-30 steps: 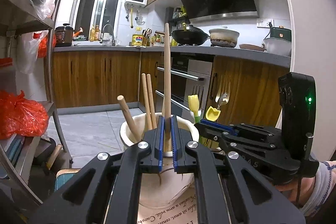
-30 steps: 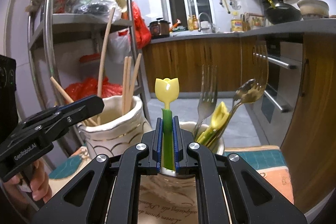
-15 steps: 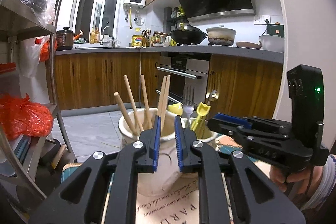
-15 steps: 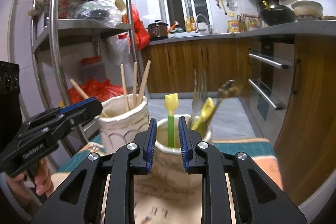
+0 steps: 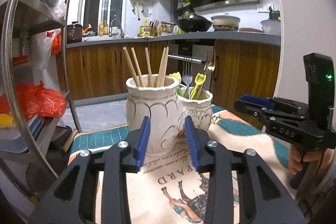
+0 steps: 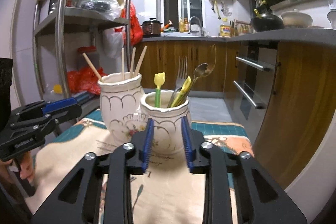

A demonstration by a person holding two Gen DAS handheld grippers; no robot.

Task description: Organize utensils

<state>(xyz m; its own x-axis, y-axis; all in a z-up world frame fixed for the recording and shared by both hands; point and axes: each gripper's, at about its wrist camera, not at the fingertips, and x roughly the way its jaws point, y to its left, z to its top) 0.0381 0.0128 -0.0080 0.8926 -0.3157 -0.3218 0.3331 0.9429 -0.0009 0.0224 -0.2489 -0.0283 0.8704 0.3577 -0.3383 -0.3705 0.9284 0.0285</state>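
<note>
Two cream ceramic jars stand side by side on a printed cloth. The taller jar (image 5: 153, 110) (image 6: 120, 106) holds several wooden chopsticks (image 5: 147, 68) (image 6: 134, 64). The shorter jar (image 5: 196, 107) (image 6: 166, 121) holds a yellow tulip-topped stick (image 6: 158, 87), yellow-handled pieces (image 6: 181, 89) and metal forks (image 5: 187, 75) (image 6: 182, 70). My left gripper (image 5: 167, 140) hangs in front of the taller jar, jaws opening, with nothing between them. My right gripper (image 6: 167, 142) hangs in front of the shorter jar, jaws opening, also empty.
The cloth (image 5: 178, 180) (image 6: 168, 188) covers a small table. A steel rack (image 5: 25, 51) (image 6: 63, 30) with bags stands on the left. Wooden cabinets and an oven (image 6: 254, 81) stand on the right and behind. Each view shows the other gripper, held by a hand (image 5: 298, 159) (image 6: 23, 167).
The left gripper let go of a chopstick and the right let go of the tulip stick. Both jaws spread and both grippers drew back from the jars.
</note>
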